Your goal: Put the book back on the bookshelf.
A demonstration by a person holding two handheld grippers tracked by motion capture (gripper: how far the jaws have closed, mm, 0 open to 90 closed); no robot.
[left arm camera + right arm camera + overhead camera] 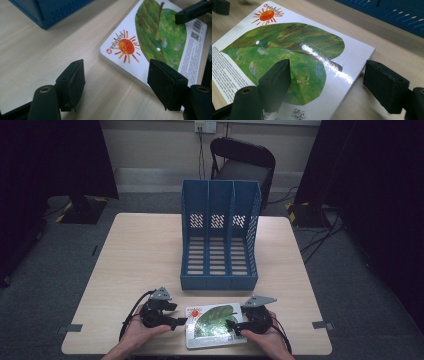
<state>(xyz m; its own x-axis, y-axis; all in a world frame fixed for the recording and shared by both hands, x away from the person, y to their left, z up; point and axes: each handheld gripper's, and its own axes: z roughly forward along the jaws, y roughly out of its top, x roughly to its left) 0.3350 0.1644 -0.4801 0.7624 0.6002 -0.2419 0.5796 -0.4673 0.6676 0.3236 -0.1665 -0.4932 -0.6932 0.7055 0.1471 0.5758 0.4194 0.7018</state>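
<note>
A picture book (215,325) with a green leaf and an orange sun on its white cover lies flat near the table's front edge. My left gripper (181,321) is at the book's left end, open; in the left gripper view (117,85) one jaw hangs over the bare wood and the other over the book (155,37) by its near edge. My right gripper (231,326) is at the book's right end, open; in the right gripper view (329,82) one jaw is above the cover (292,47), the other just past the book's edge. No pad presses on the book.
A blue three-slot file rack (219,240) stands upright in the middle of the wooden table (140,255), just behind the book. A black chair (242,162) is beyond the far edge. Bare wood lies left and right of the rack.
</note>
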